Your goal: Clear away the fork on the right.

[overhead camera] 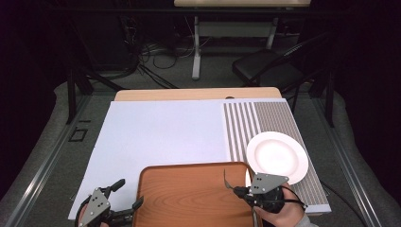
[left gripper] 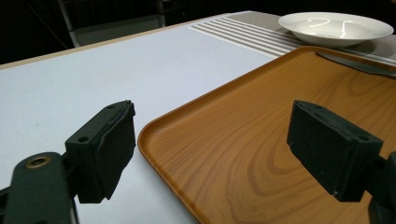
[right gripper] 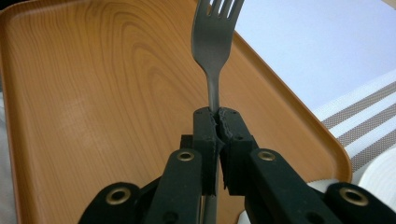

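a plain grey metal fork [right gripper: 215,51] sits pinched by its handle between the right gripper's [right gripper: 218,122] closed jaws, its tines jutting straight out ahead of them over the wooden tray [right gripper: 98,93] just below.

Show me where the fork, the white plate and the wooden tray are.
fork [right gripper: 214,44], right gripper view, on its neck just below the tines.
white plate [overhead camera: 276,155], high view, on its centre well.
wooden tray [overhead camera: 189,196], high view, on its bare floor.
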A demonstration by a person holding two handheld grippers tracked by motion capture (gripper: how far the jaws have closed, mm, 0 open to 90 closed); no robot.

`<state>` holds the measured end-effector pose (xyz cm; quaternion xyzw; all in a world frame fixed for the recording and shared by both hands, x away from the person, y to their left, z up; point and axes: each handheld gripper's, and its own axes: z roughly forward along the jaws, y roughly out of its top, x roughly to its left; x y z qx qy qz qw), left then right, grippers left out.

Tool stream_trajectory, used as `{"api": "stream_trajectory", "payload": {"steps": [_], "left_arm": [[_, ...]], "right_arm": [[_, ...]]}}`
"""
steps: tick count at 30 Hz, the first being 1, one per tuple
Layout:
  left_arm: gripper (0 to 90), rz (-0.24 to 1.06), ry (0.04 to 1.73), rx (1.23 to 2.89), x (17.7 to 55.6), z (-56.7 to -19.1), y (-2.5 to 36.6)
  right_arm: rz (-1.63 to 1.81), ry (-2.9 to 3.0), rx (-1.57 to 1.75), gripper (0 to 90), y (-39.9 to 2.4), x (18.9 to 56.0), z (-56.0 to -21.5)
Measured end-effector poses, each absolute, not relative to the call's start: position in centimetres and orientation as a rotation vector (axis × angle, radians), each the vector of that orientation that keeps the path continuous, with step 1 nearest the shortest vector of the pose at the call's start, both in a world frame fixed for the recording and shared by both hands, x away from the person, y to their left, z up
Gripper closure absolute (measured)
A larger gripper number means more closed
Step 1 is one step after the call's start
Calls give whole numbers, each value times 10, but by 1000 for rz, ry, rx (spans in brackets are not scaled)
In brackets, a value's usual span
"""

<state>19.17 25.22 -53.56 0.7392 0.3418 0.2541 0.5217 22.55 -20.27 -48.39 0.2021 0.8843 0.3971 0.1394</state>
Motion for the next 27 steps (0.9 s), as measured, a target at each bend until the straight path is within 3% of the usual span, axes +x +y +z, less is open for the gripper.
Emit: {"api": "stream_trajectory", "payload": {"steps": [27], "left_arm": [[156,606,820,1772,192,-536,252]], "right_arm": [[946,2677,503,872,-153,233,-508]]}}
